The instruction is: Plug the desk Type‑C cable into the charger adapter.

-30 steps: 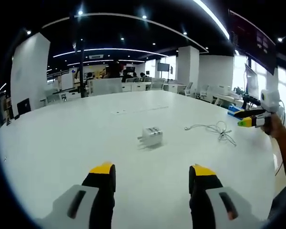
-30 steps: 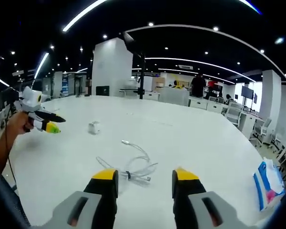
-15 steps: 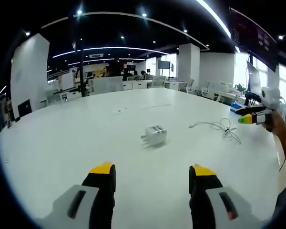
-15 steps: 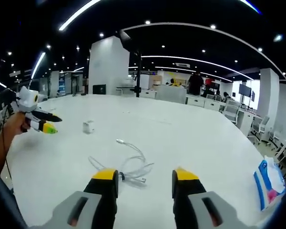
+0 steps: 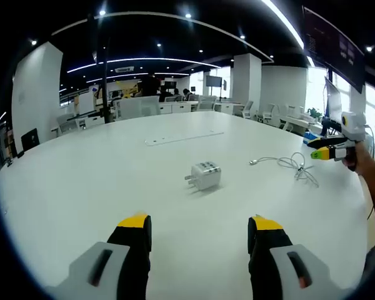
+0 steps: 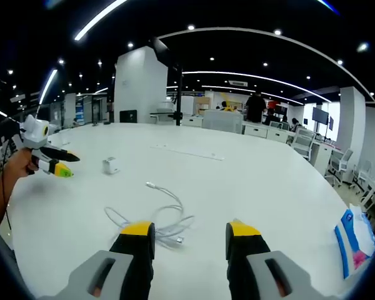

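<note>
Left hand-held gripper [image 5: 200, 228] now closer to charger adapter [image 5: 205, 175]; right hand-held gripper [image 6: 190, 234] advanced over cable [image 6: 157, 220] coil; both w/ jaws apart.

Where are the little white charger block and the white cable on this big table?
charger adapter [image 5: 205, 175]: left gripper view, on its white body.
Type-C cable [image 6: 165, 215]: right gripper view, on its coiled loops.

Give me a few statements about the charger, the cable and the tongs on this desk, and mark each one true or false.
1. The charger adapter lies on the white table, unheld. True.
2. The Type-C cable is already plugged into the adapter. False: they lie apart, unconnected.
3. The left tongs stand open and empty. True.
4. The right tongs are clamped on the cable. False: they are open, with the cable loosely coiled just ahead.
5. A blue and white packet lies near the table's edge. True.
</note>
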{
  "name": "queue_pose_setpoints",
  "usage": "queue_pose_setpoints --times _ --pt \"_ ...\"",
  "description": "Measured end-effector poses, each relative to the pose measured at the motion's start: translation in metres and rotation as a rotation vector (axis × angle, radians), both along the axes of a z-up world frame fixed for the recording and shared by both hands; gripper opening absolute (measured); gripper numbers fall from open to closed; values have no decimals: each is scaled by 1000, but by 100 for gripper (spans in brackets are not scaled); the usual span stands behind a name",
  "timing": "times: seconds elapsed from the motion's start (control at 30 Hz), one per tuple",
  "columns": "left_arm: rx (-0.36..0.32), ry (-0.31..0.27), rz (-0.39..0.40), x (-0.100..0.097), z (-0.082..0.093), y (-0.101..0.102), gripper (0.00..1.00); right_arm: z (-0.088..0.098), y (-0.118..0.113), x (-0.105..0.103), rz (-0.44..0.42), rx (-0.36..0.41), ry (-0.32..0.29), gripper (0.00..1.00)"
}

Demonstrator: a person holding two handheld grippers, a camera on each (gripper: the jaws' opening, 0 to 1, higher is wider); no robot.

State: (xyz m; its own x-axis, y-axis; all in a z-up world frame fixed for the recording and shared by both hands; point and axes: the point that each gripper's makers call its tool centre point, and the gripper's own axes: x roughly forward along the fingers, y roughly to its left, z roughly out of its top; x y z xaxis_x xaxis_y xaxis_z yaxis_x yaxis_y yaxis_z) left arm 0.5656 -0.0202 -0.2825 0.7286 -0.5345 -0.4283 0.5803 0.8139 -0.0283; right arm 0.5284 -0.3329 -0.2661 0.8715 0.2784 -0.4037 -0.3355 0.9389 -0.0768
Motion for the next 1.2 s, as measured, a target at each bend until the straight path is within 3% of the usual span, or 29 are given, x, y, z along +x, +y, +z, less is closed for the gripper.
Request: queue_pose_setpoints --times 0.97,1.07,1.2 --pt "1 -10 12 32 4 11 63 -7 0 13 8 -13 29 47" --pt "-32 6 10 33 4 11 64 -8 0 13 8 -14 32 47" --pt "-16 6 10 30 1 9 64 -8 1 15 15 -11 33 47"
